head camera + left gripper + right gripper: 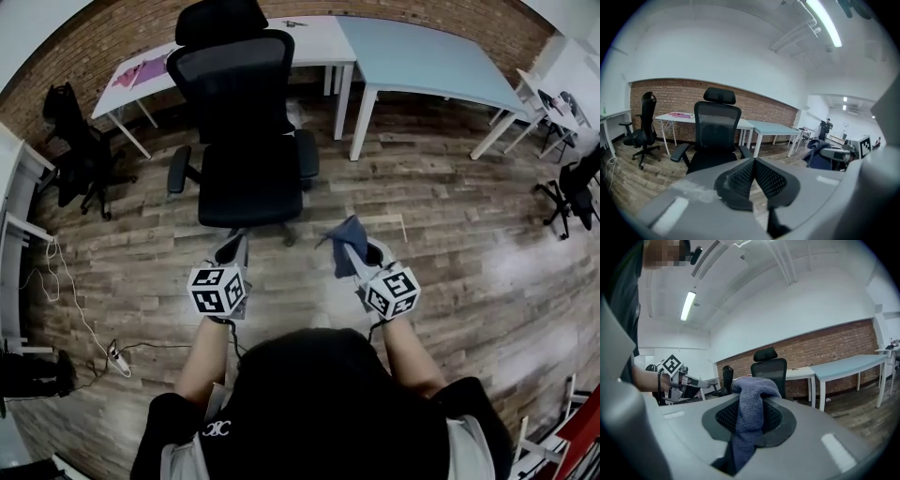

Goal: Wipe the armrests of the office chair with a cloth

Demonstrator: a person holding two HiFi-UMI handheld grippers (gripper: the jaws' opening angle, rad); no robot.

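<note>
Head view with both gripper views. We see the office chair [246, 141] standing on the wooden floor [450, 225] straight ahead of the person, its seat facing us and its back toward a white desk [309, 42]. A pale blue table [431, 61] adjoins that desk at the picture's right. One armrest [178, 171] flanks the seat at the picture's left, the other armrest [307, 155] at its right.

The left gripper [234, 246] is held near the seat's front edge. Its jaws are together with nothing between them (its own view shows the ribbed pads meeting). The right gripper [354, 251] is level with it and well apart from it, clamped on a blue cloth [339, 232]. In the right gripper view we find the cloth bunched above the jaws and hanging down between them.

Neither gripper touches the chair, and the cloth lies clear of both armrests. A second black chair [80, 150] stands at the far left, near the brick wall [665, 93]
</note>
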